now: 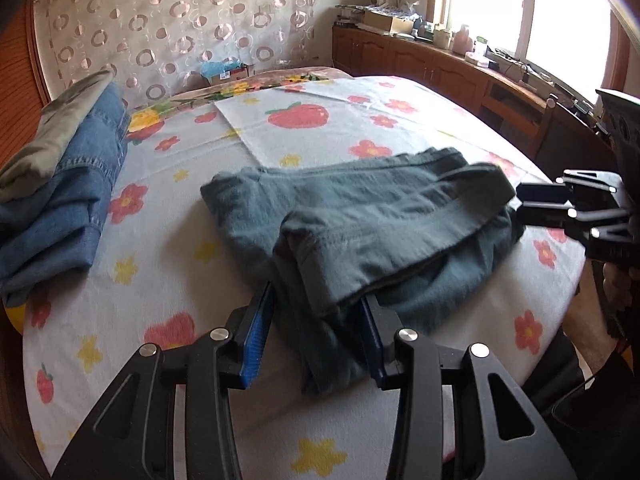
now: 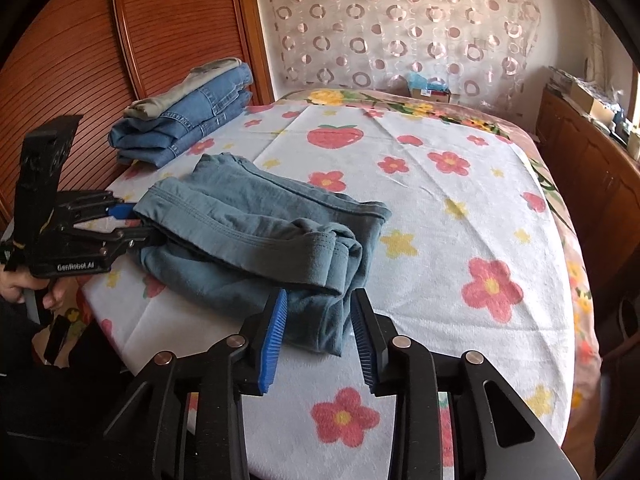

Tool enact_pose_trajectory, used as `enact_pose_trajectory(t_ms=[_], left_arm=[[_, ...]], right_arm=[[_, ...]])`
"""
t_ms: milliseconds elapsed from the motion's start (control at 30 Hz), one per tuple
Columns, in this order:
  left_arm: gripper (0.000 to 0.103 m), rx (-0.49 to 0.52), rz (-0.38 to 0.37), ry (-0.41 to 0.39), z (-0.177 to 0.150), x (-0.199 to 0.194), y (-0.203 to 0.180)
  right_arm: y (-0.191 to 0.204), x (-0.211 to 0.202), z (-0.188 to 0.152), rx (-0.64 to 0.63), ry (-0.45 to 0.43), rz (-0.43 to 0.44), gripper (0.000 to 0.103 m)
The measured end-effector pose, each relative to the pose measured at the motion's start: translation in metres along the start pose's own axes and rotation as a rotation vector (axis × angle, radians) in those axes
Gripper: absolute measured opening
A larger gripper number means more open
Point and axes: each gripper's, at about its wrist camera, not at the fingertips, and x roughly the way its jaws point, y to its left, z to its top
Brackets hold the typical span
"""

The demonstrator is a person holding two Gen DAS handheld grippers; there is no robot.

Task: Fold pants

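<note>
Folded into a thick bundle, the teal pants (image 1: pixel 360 216) lie on a bed (image 2: pixel 460 208) spread with a white sheet printed with red flowers, yellow stars and strawberries, close to the bed's near edge. At one end of the bundle, the left gripper (image 1: pixel 316 328) has its blue-padded jaws parted on either side of the cloth; a fold of fabric lies between the pads, which seem to stand slightly off it, though the view is blurred there. At the other end, the right gripper (image 2: pixel 318 324) likewise straddles a corner of the pants, jaws partly open, a gap visible between each pad and the fabric. Toward the far left corner of the bed, against a slatted wooden panel (image 2: pixel 160 32), sits a stack of folded blue jeans (image 2: pixel 188 124) topped by an olive garment (image 2: pixel 172 98).
</note>
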Motion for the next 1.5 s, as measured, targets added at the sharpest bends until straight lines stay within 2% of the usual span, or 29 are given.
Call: enact_pose_trajectory(t_ms=[500,867,1100,1133,1167,1200,1267,1500], left_arm=[[0.043,-0.038,0.026,-0.008,0.032,0.02,0.013],[0.043,-0.063,0.014,0.0,0.034,0.028,0.02],[0.043,-0.077,0.016,0.001,0.039,0.035,0.024],[0.043,-0.077,0.016,0.0,0.039,0.035,0.025],[0.043,-0.077,0.018,0.0,0.04,0.036,0.026],[0.043,-0.075,0.024,0.0,0.04,0.036,0.026],[0.043,-0.076,0.027,-0.005,0.041,0.035,0.028],[0.043,-0.097,0.025,-0.012,0.042,0.035,0.036]], right_arm=[[0.001,0.004,0.008,-0.05,-0.003,-0.01,0.044],[0.006,0.028,0.018,-0.127,0.029,-0.008,0.045],[0.011,0.039,0.025,-0.208,0.026,-0.062,0.045],[0.008,0.042,0.028,-0.205,0.02,-0.07,0.041],[0.005,0.045,0.032,-0.19,0.012,-0.08,0.033],[0.001,0.046,0.036,-0.176,0.006,-0.081,0.02],[-0.006,0.051,0.045,-0.153,0.001,-0.078,0.012],[-0.018,0.067,0.059,-0.091,-0.016,-0.066,0.01]])
